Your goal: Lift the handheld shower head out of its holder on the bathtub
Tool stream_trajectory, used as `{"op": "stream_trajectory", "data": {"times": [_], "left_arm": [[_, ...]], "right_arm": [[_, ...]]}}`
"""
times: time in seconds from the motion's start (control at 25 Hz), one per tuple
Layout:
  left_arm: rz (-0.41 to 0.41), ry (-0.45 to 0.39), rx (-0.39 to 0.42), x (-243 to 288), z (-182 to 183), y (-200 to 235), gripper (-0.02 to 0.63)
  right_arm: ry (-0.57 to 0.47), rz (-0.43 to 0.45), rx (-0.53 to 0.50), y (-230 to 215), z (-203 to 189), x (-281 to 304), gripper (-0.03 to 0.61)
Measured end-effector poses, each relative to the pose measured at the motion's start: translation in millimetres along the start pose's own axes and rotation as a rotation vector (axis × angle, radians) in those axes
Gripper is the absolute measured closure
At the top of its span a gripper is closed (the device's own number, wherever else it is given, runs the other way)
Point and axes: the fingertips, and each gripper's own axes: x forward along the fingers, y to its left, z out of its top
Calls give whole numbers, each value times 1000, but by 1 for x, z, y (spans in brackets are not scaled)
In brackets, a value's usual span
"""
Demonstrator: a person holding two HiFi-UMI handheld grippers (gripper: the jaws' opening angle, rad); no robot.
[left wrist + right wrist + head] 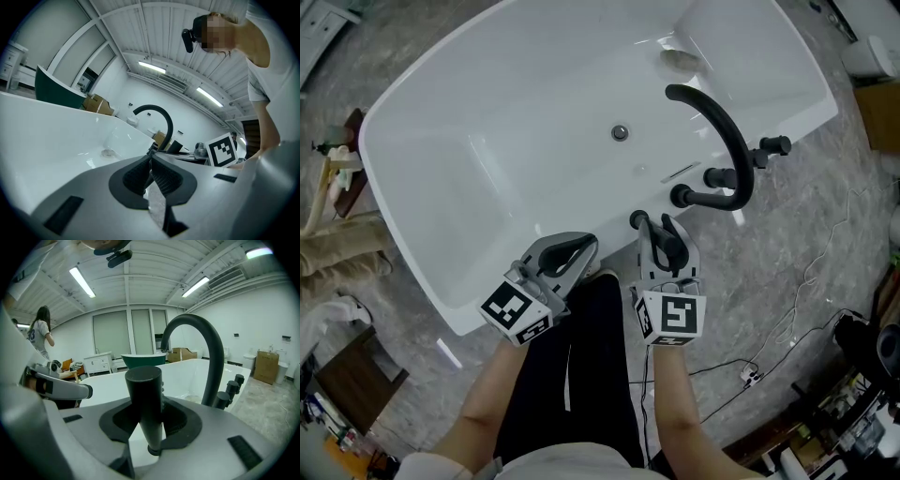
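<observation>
Right gripper [654,228] tilted down at bathtub rim [405,242], jaws pinching the upright handheld shower head [144,397], left gripper [581,248] alongside, jaws pressed together

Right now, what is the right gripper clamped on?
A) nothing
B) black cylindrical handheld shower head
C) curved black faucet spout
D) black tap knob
B: the right gripper grips the upright black cylindrical handheld shower head, with the curved black faucet spout clear behind it.
</observation>
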Motion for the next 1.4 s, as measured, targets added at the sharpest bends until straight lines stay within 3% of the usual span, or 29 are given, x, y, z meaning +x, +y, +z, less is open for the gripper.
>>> {"op": "stream_trajectory", "data": {"times": [0.52,1.4], "left_arm": [[-22,6,39,1,16,-22,594],[-60,14,112,-10,56,-58,594]], "right_arm": [[-27,5,-10,2,18,-19,453],[-90,9,-44,14,82,-53,453]]}}
